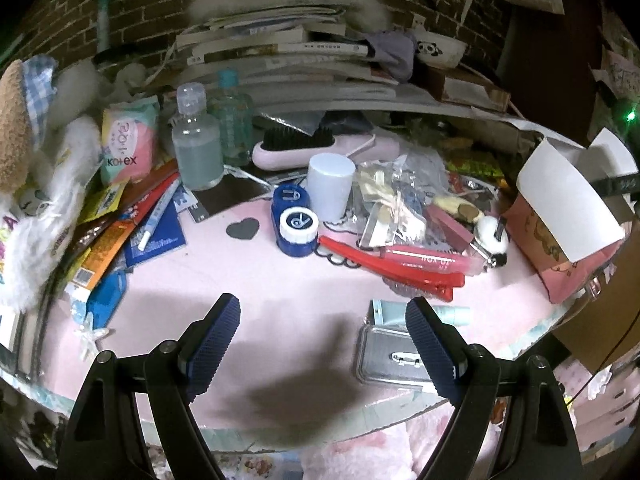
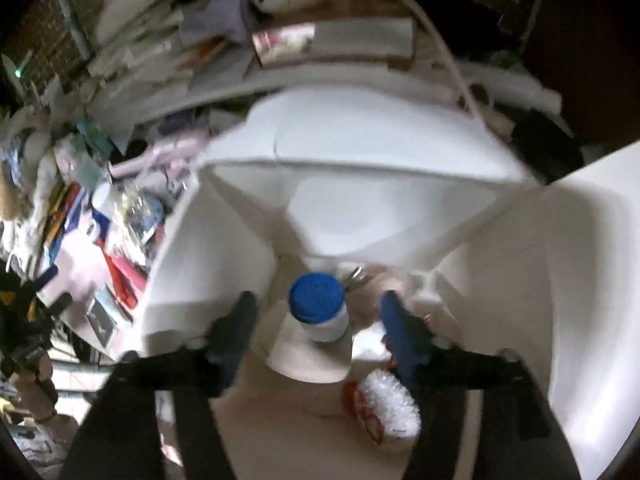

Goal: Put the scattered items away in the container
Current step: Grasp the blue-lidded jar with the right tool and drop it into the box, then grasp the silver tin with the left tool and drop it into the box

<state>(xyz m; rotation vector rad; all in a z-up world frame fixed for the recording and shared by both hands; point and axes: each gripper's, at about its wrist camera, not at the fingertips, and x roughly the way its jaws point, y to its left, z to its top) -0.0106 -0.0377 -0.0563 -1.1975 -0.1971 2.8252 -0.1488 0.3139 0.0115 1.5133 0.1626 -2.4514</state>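
Two grippers are in my views. My right gripper (image 2: 316,316) hangs over the white box (image 2: 400,152), its fingers spread clear of the blue-capped bottle (image 2: 320,312) lying inside between them. My left gripper (image 1: 324,324) hovers wide open and empty over the pink table (image 1: 192,280), near the red clip (image 1: 392,268) and lens case (image 1: 294,220).

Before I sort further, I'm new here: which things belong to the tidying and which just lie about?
Job: box, blue-capped bottle inside it, lens case, red clip, tin.
Lying about: books, panda bowl, plush.
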